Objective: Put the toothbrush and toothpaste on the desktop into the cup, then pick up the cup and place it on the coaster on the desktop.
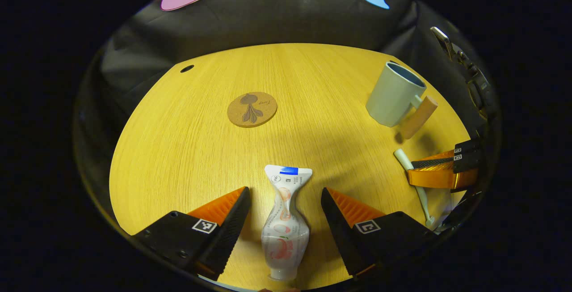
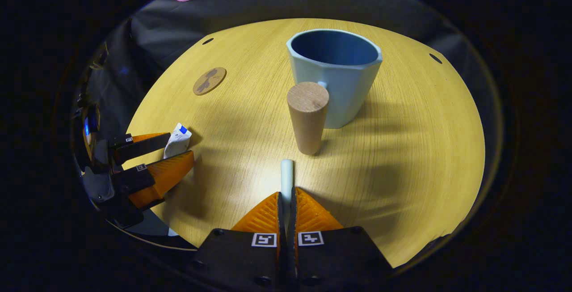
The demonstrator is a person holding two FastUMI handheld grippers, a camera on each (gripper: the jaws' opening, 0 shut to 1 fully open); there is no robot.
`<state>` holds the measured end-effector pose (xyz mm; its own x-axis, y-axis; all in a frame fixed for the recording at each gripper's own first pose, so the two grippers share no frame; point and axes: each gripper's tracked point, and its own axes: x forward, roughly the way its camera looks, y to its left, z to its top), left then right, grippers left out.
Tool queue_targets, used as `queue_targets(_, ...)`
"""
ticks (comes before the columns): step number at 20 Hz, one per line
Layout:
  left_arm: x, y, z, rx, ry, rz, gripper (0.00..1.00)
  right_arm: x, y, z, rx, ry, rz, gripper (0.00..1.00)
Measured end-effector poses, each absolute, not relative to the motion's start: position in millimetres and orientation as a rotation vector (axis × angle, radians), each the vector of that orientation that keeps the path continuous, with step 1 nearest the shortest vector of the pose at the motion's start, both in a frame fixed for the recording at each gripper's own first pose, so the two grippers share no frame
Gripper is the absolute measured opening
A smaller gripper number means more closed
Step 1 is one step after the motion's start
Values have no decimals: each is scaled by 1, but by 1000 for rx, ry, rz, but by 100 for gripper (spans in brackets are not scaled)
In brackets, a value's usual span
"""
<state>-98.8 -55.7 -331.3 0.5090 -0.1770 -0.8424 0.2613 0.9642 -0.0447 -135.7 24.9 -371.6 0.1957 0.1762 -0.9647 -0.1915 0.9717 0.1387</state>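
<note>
Left gripper (image 1: 284, 211): jaws spread wide, one finger on each side of the toothpaste, neither finger touching it. In the right gripper view it sits at the table's left edge (image 2: 172, 160), the tube's end showing between its orange fingers.
Toothpaste (image 1: 285, 220): white tube lying flat on the desktop, cap end toward the near edge, crimped end with a blue band pointing toward the coaster; also seen at (image 2: 177, 140).
Right gripper (image 2: 286, 207): jaws closed narrow, both orange fingers pressed on the toothbrush. In the left gripper view it comes in from the right edge (image 1: 413, 171), clamped across the handle.
Toothbrush (image 2: 286, 178): white; its rounded handle end juts out past the fingertips, toward the cup's handle. In the left gripper view (image 1: 420, 189) it lies along the desktop near the right edge; whether it rests on the wood or is lifted cannot be told.
Cup (image 2: 337, 75): pale blue, upright, empty, wooden peg handle facing the right gripper; also at (image 1: 395, 95).
Coaster (image 1: 252, 109): round cork disc with a dark motif, flat on the desktop, well apart from the cup; also at (image 2: 209, 80).
Desktop (image 1: 178, 149): light wood grain.
</note>
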Motion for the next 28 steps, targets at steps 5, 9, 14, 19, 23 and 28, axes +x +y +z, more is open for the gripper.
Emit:
queue_targets(5, -95, -63, -331, 75, 1015, -234, 78, -135, 27, -372, -9, 1347, 267, 4)
queue_targets(9, -96, -66, -328, 47, 1013, -225, 31, -136, 27, -366, -14, 1339, 264, 3)
queue_targets(14, -93, -69, -329, 18, 998, -218, 7, -135, 29, -363, -39, 1302, 279, 3)
queue_targets(19, -97, -74, -321, -26, 983, -257, 0, -128, 42, -360, -14, 1242, 322, 3)
queue_targets(23, -92, -77, -303, -26, 908, -284, 0, -124, 43, -346, 13, 1174, 342, 3)
queue_targets(28, -85, -79, -276, -33, 845, -283, 0, -108, 56, -310, 71, 1065, 364, 3)
